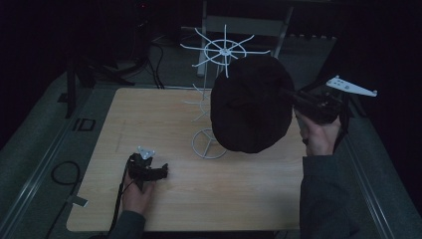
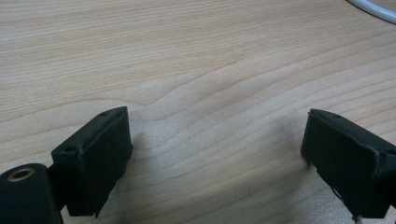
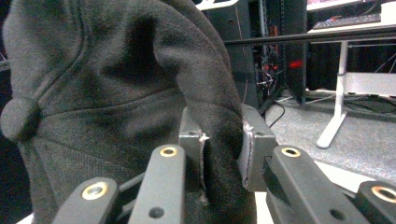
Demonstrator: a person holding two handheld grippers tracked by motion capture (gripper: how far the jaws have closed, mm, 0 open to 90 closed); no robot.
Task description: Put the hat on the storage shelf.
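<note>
Jaws of right gripper [image 3: 223,154] clenched on black cap [image 1: 251,104] beside rack [image 1: 216,89]; left gripper [image 2: 217,154] jaws wide apart over bare table [image 1: 239,194].

Floor cables [image 1: 63,172], bg desk legs [image 3: 337,112]

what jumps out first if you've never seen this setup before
The big black cap held up in the air over the right half of the wooden table, its fabric pinched in the right tool. Just behind it stands a white wire rack with spokes at its top and a ring base on the table. The left tool rests low near the table's front left, jaws apart and empty.
</note>
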